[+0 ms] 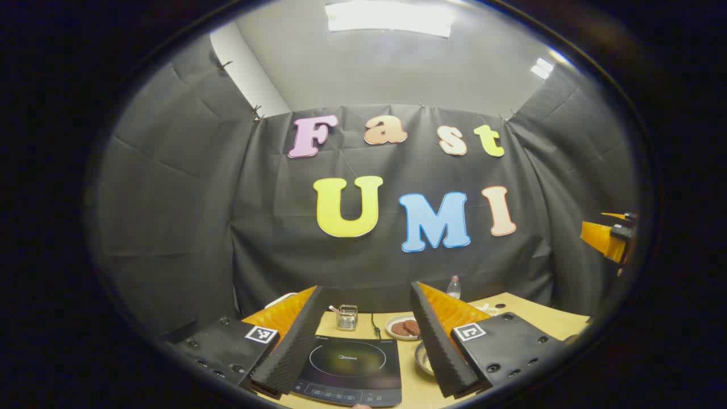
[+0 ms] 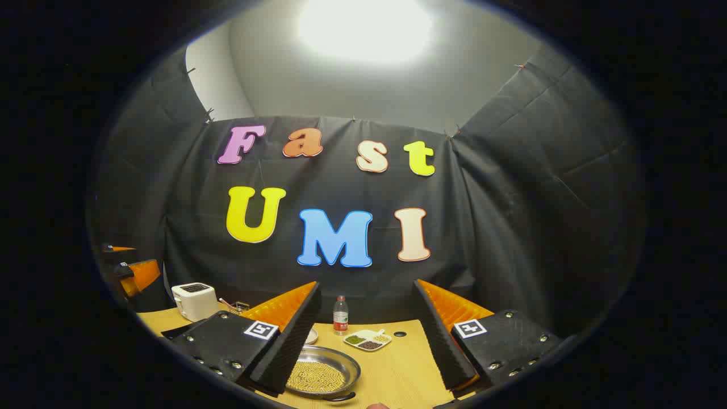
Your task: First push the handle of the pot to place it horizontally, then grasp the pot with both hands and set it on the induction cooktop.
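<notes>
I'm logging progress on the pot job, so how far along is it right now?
Nothing looks done yet. The induction cooktop is bare, and the pot, holding yellowish grains, sits on the table beside it. Both the left claw and right claw are open, above the table, touching nothing. Pushing the handle, the two-handed grasp and the placing all remain.

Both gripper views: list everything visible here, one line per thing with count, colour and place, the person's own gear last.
Induction cooktop: one, black, between left gripper's fingers.
Pot: one, silver, holds yellowish grains, right of cooktop.
Plate: one, white, brown pieces, behind cooktop.
Small container: one, clear, behind cooktop.
Bottle: one, clear, red label, table's back.
Divided dish: one, white, beside bottle.
Toaster: one, white, far left.
Table: one, tan.
Left hand-held gripper: open.
Right hand-held gripper: open.
</notes>
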### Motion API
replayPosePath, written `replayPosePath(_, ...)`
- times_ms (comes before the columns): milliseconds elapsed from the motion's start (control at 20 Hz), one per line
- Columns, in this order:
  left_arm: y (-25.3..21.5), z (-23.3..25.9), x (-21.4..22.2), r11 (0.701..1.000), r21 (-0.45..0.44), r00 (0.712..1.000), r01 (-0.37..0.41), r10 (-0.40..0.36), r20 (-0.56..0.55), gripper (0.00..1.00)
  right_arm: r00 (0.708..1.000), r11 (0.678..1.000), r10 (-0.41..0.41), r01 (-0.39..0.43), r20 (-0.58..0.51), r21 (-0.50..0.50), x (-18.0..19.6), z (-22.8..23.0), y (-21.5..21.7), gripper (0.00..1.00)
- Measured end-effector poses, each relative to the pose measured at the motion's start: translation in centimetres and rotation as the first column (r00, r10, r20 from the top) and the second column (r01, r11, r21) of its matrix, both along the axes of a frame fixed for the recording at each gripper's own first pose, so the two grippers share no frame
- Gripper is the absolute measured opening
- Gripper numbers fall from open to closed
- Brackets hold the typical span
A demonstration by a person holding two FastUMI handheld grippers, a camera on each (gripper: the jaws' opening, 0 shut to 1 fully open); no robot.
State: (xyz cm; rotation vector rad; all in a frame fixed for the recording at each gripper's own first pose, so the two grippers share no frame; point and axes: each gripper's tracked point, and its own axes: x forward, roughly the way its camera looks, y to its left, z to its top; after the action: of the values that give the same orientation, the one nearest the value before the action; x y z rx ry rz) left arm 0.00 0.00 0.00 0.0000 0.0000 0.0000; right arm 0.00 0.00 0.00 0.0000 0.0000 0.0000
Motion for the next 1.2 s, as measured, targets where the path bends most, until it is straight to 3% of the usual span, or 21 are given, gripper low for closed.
replayPosePath(500,0.8,-0.2,-0.6,1.000,0.008,1.000,-0.016,0.017,-0.011,0.94,1.000,1.000,0.017,-0.017,-0.013,-0.003,0.3,-0.3,0.4,0.97)
replayPosePath(1100,0.8,0.1,0.2,1.000,0.029,1.000,-0.008,0.008,0.006,0.99,0.998,1.000,0.020,-0.020,-0.051,-0.004,1.4,-1.4,1.0,0.97)
replayPosePath(1150,1.0,0.0,0.4,1.000,0.030,1.000,-0.009,0.008,0.005,0.99,0.998,1.000,0.019,-0.020,-0.054,-0.008,1.5,-1.5,1.1,0.96)
replayPosePath(1200,1.1,0.0,0.5,0.999,0.031,1.000,-0.009,0.009,0.006,0.99,0.998,1.000,0.022,-0.022,-0.058,-0.010,1.6,-1.6,1.3,0.79)
